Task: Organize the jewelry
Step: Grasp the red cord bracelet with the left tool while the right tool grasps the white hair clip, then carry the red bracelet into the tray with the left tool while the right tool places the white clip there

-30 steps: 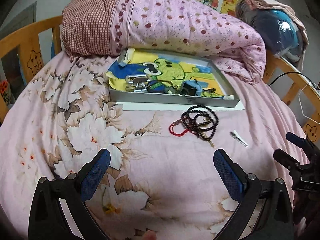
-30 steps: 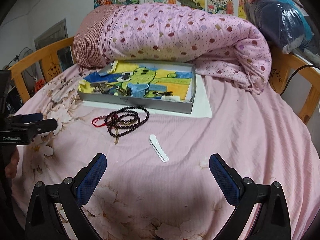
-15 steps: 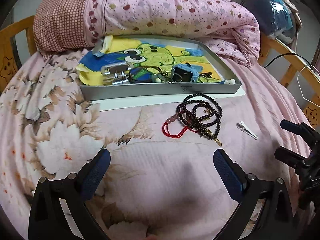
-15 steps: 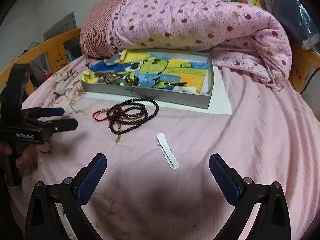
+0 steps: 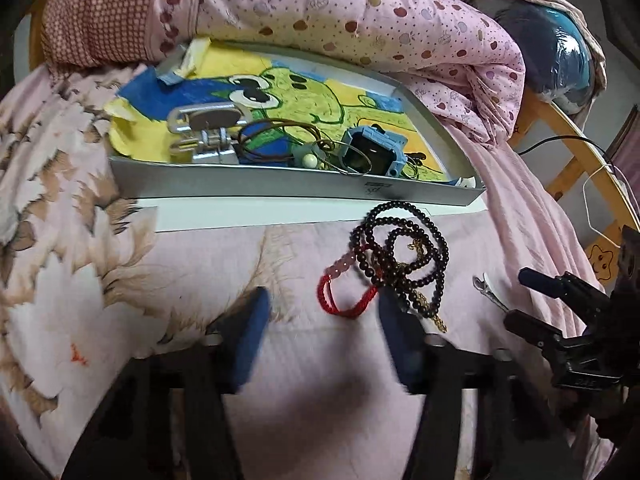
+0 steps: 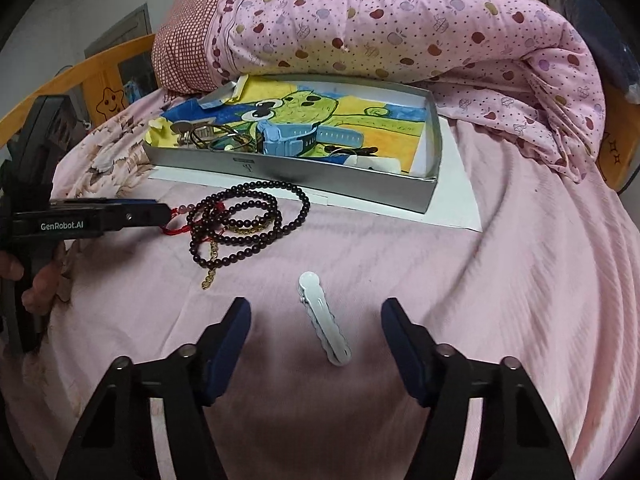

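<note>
A grey tray lined with a frog drawing holds a silver clasp, rings and a blue watch. In front of it on the pink bedsheet lie dark bead necklaces tangled with a red cord bracelet and a gold chain. My left gripper is open, its fingers on either side of the red bracelet. My right gripper is open around a white hair clip. The tray, the beads and the left gripper also show in the right wrist view.
A rolled pink spotted quilt lies behind the tray. White paper sticks out under the tray. Wooden bed rails curve around both sides. A dark blue bundle sits at the back right.
Both grippers have moved forward and down toward the sheet. The left now straddles the red bracelet, the right straddles the white clip. Both sets of jaws have narrowed but stay open.
</note>
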The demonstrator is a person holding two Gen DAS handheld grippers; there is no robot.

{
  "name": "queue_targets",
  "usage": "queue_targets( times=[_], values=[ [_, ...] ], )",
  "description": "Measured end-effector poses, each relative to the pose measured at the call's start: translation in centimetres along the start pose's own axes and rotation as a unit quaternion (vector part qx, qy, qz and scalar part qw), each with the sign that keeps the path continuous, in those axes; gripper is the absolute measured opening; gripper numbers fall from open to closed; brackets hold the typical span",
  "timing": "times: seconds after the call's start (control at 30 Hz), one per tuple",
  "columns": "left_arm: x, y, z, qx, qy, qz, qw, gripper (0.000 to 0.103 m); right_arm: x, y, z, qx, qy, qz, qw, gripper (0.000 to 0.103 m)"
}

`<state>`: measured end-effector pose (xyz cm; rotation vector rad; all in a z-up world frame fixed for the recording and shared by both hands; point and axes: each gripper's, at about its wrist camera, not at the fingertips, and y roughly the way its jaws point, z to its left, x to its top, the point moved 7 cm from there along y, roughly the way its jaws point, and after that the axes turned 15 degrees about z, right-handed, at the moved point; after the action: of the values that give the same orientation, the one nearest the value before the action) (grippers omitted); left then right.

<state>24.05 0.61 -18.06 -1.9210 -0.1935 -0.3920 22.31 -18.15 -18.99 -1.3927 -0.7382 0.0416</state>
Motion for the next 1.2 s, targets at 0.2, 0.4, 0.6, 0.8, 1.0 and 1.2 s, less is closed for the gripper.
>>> queue_targets(
  times=[0.2,0.4,0.6,0.8,1.0,1.2],
  values=[
    [0.9,0.9,-0.5,-0.006,0.031,0.007,0.9995,0.031,0.2,1.3,0.2,-0.002,-0.005,0.014,1.000,0.051],
    [1.3,1.6,-0.5,0.017,0.038,0.022,0.9989,0.022,0.2,1.9,0.0,0.000,0.008,0.020,1.000,0.051],
    [0.9,1.9,-1.1,0.034,0.050,0.039,0.9974,0.010,0.2,2.0,0.2,0.002,0.023,0.015,1.000,0.044],
    [0.1,2.0,-1.7,0.045,0.040,0.048,0.9970,0.002,-0.3,1.7,0.4,0.006,0.035,0.012,0.999,0.027],
    [-1.0,1.5,-2.6,0.033,0.021,0.061,0.9974,0.001,-1.1,1.2,0.4,0.031,0.063,0.010,0.997,0.014],
    [-1.7,-0.8,-3.9,0.009,0.001,0.036,0.9993,0.001,-1.7,0.6,0.6,0.060,0.082,0.012,0.995,0.013]
  ],
)
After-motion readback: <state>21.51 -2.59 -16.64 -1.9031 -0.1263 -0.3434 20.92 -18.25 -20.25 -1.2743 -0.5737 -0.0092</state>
